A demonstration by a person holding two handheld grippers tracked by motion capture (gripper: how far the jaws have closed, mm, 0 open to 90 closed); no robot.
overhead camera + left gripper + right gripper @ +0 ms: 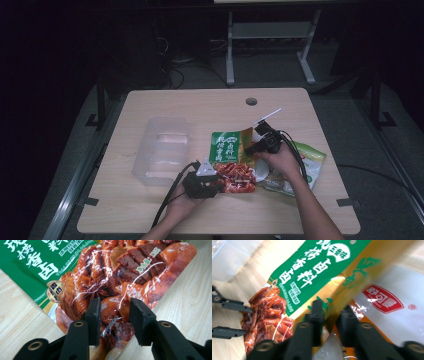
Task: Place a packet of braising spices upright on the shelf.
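Red-green bag [231, 161] lies mid-table, beside clear box [164, 148]. Left gripper [113, 312] pinches its bottom edge, keeps it steady. Right gripper [331, 315] clamps its side edge, likely to lift it.

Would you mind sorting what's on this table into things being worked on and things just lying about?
In hand:
green and red spice packet
left gripper, at its lower end
right gripper, at its right edge

Lying about:
clear plastic container
white and green packet
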